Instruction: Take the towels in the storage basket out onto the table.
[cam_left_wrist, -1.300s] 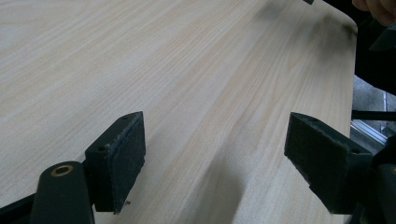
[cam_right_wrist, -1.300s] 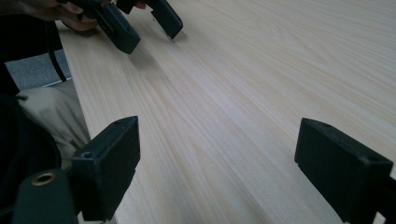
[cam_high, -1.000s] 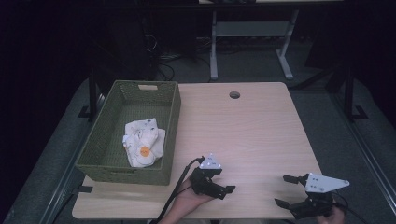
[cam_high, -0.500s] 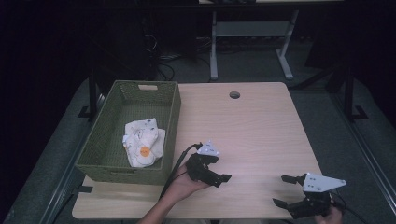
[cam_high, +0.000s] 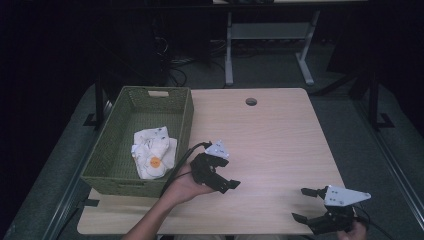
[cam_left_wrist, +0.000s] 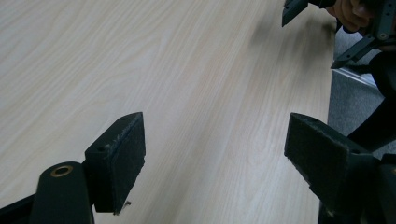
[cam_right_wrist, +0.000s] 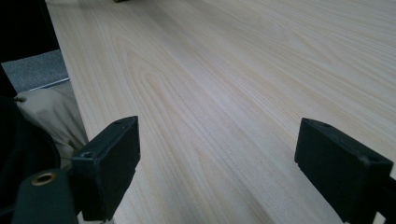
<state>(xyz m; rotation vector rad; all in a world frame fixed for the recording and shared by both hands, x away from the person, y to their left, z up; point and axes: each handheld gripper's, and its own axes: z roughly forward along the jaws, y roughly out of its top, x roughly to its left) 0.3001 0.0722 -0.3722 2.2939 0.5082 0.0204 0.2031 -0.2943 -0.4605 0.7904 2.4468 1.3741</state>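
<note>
One pale wooden table (cam_high: 280, 135), green woven basket (cam_high: 115, 155) at left, dark room

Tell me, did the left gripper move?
Yes. The left gripper moved up the table and closer to the green basket.

I'm seeing a pale wood-grain table (cam_high: 280, 135), an olive-green woven basket (cam_high: 186, 117), and inside it a white cloth (cam_high: 152, 155) with small dark specks and an orange spot. I'm looking along black jaws; each gripper is carrying a grey plate.
</note>
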